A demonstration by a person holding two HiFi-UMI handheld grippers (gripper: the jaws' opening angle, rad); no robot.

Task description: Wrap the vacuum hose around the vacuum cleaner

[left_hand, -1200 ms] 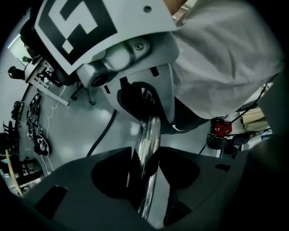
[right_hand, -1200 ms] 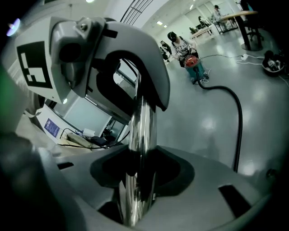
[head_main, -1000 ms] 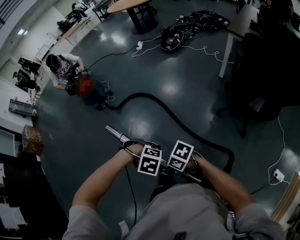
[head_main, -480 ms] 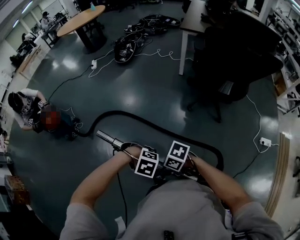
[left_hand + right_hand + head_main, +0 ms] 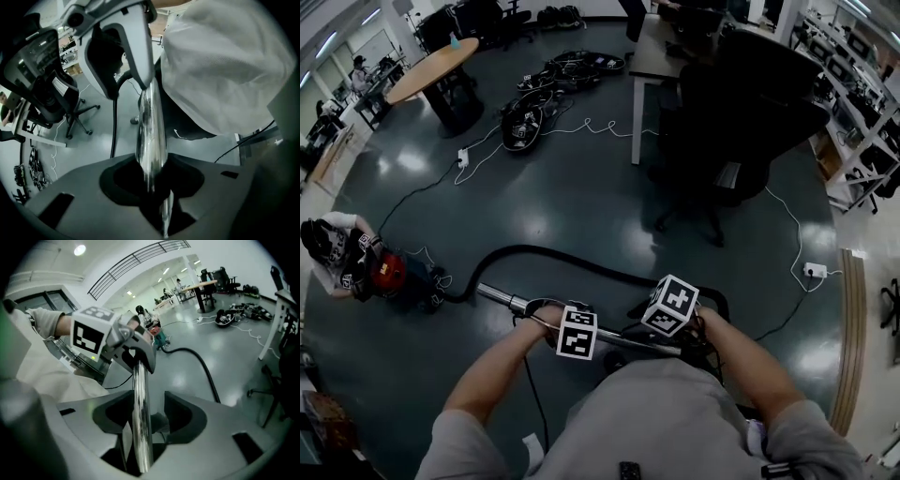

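Turning yourself has swung the head view: the vacuum cleaner [image 5: 392, 274], at about 10 o'clock a second ago, now sits at 9 o'clock near the left edge. A crouching person [image 5: 333, 253] is just beside it.

The hose [image 5: 553, 255] stood as a tall arc before. Now it lies lower and flatter, running from the cleaner across the floor to a bend at about 4 o'clock, just past your right gripper [image 5: 680, 323]. None of it is wound round the cleaner yet, so the wrapping itself has not begun.

Both claws are on the chrome wand [image 5: 502, 298] at 6 o'clock, and its free end points toward 8 o'clock.

- **Left gripper:** your left gripper [image 5: 562, 326] has just been closing. Its own view shows the jaws clamped on the tube, which runs straight through the notch.
- **Right gripper:** its jaws have just been opening. The tube lies between them but sits to one side with a gap on the other, so that claw looks slack around the wand, not gripping it.

The left claw is probably carrying the wand while the right one shifts. The cleaner is well apart from you, so you will likely have to bring the wand and the slack hose over toward 9 o'clock. Mind the person crouched there.
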